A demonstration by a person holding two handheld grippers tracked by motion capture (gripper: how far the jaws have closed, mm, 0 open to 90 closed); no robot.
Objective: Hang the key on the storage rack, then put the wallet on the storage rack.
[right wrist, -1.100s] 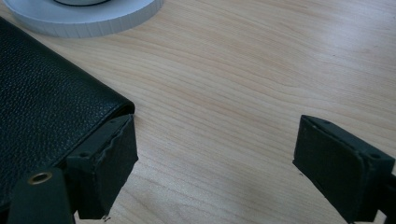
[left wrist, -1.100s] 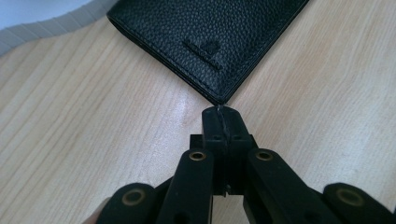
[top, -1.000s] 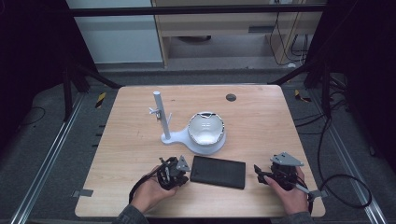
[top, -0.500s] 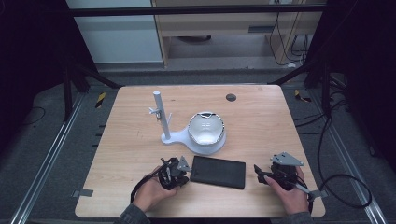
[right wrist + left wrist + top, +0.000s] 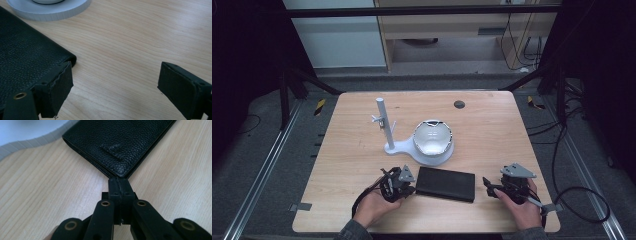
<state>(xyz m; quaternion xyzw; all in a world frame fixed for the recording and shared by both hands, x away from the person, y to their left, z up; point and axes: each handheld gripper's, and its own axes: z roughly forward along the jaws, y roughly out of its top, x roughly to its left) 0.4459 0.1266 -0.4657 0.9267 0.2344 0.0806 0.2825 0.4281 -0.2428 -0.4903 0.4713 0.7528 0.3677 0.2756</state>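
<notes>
Black leather wallet (image 5: 445,183) lies long-axis across bench, between both; left hand-held gripper (image 5: 408,183) shut empty at its corner, right hand-held gripper (image 5: 488,184) wide open, nothing held.

Black jaws, brass rivets, grey sleeves

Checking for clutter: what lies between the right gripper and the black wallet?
Only bare table: the high view shows wood between the right gripper and the black wallet.

High view looks forward and down over the whole table (image 5: 492,125). Both gripper views sit low, close to the table; all share the wallet (image 5: 446,183).
</notes>
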